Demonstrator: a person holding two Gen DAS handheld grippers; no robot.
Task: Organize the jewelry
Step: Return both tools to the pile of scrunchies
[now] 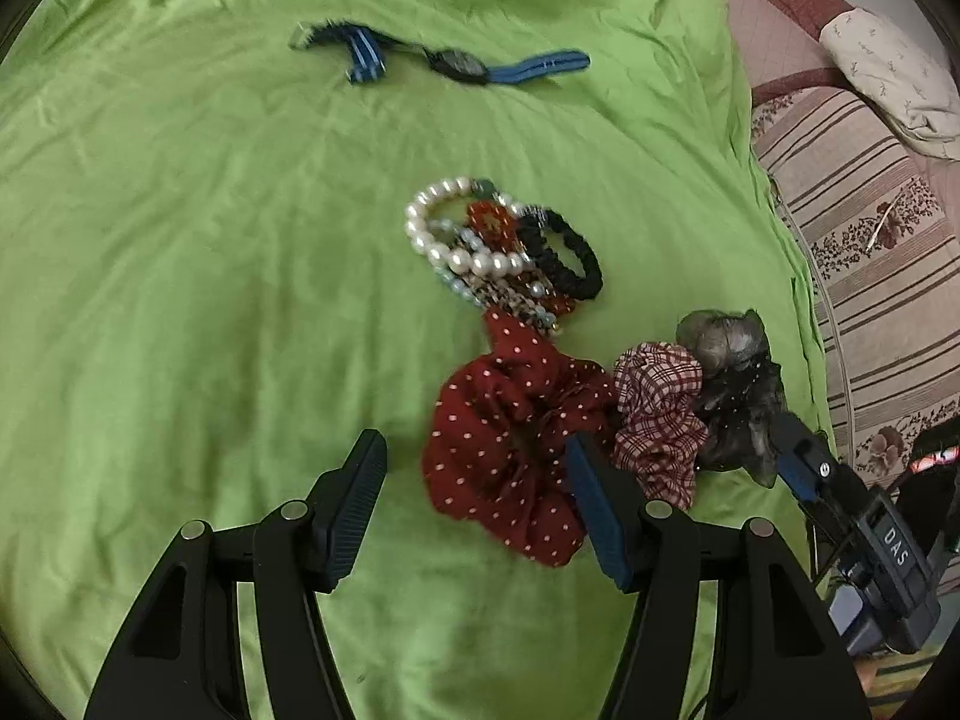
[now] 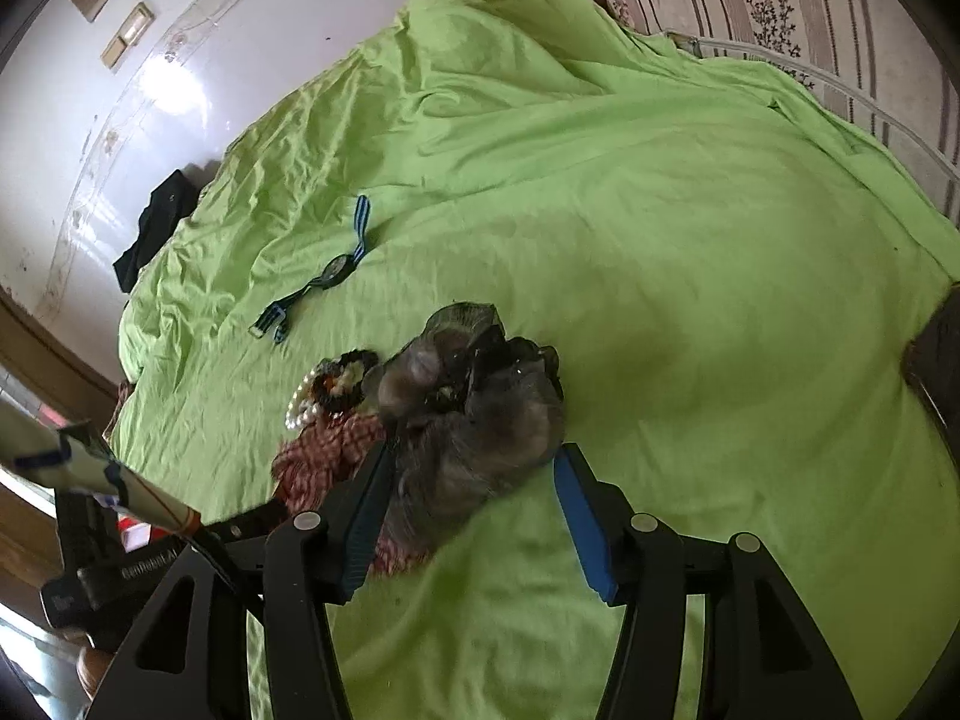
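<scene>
Three scrunchies lie in a row at the lower right of the left view on the green sheet (image 1: pixel 180 240): red dotted (image 1: pixel 504 438), plaid (image 1: pixel 657 414), sheer grey (image 1: pixel 732 384). Above them sits a bracelet pile (image 1: pixel 492 252); the watch (image 1: pixel 444 60) lies at top. The left gripper (image 1: pixel 474 498) is open, empty. The right gripper (image 2: pixel 468 516) gapes around the grey scrunchie, its pads not pressing.

The right gripper (image 2: pixel 471 516) stands apart around a grey sheer scrunchie (image 2: pixel 474 414) on the green sheet (image 2: pixel 690 252).
</scene>
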